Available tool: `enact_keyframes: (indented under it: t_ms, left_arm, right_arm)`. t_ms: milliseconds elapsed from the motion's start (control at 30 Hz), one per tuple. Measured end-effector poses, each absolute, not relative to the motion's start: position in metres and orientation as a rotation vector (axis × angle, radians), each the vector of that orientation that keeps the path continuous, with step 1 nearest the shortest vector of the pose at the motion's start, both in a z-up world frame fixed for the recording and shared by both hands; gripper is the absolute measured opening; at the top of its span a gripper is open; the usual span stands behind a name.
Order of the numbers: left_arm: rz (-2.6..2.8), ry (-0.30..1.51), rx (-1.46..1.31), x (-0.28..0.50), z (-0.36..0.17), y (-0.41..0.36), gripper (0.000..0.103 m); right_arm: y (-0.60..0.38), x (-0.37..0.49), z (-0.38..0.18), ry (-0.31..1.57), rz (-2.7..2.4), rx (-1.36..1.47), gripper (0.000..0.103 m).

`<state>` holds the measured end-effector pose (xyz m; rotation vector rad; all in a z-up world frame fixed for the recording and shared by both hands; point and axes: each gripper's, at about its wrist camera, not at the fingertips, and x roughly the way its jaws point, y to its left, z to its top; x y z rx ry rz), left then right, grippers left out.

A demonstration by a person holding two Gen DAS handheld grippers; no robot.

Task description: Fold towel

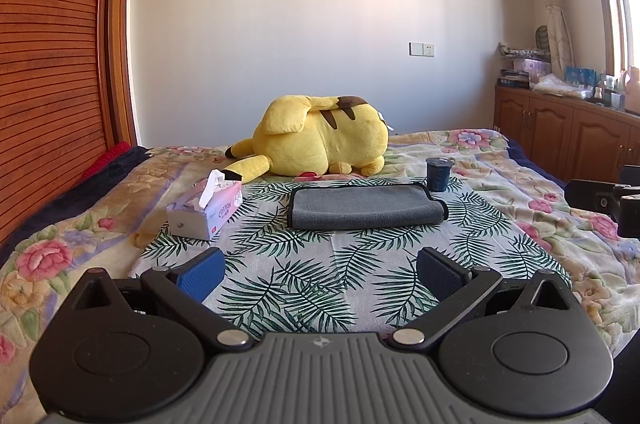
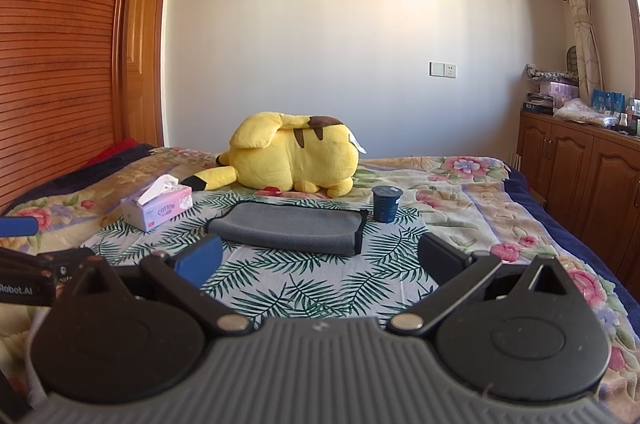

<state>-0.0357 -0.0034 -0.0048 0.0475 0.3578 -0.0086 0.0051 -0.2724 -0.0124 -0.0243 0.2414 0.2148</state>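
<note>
1. The gray towel [image 1: 366, 205] lies folded into a long flat rectangle on a leaf-print cloth [image 1: 320, 284] spread over the flowered bedspread [image 1: 52, 264].
2. The left gripper [image 1: 320, 274] hovers low over the near part of that cloth, its blue-padded fingers [image 1: 204, 274] spread wide with nothing between them. The towel sits at about 12 o'clock from it, well ahead and apart from the fingertips.
3. The right gripper [image 2: 320, 260] is likewise released, jaws wide and empty. From its view the towel [image 2: 288, 228] lies at roughly 11 to 12 o'clock, near the fingertips, but I see no contact.
4. In the right wrist view the towel's right end shows a dark bound edge [image 2: 360, 232] where the layers stack.
5. A dark blue cup [image 1: 439, 174] with a foil-like lid stands upright at about 1 o'clock from the left gripper, just beside the towel's far right corner.
6. A pink tissue box [image 1: 206, 209], one sheet sticking up, rests at about 10 o'clock, to the left of the towel and apart from it.
7. A yellow plush toy [image 1: 320, 139] lies on its side at 12 o'clock beyond the towel, near the white wall.
8. Part of the right gripper's black body [image 1: 608, 199] shows at the left view's 3 o'clock edge.
</note>
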Motion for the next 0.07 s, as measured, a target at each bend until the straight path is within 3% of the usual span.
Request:
enact_keyframes:
  t_ms: [67]
  left_arm:
    - [-0.009, 0.357, 0.048, -0.0358, -0.0048, -0.0034, 0.087]
  right_arm:
    - [-0.2723, 0.0051, -0.0123, 0.241, 0.215, -0.024, 0.103]
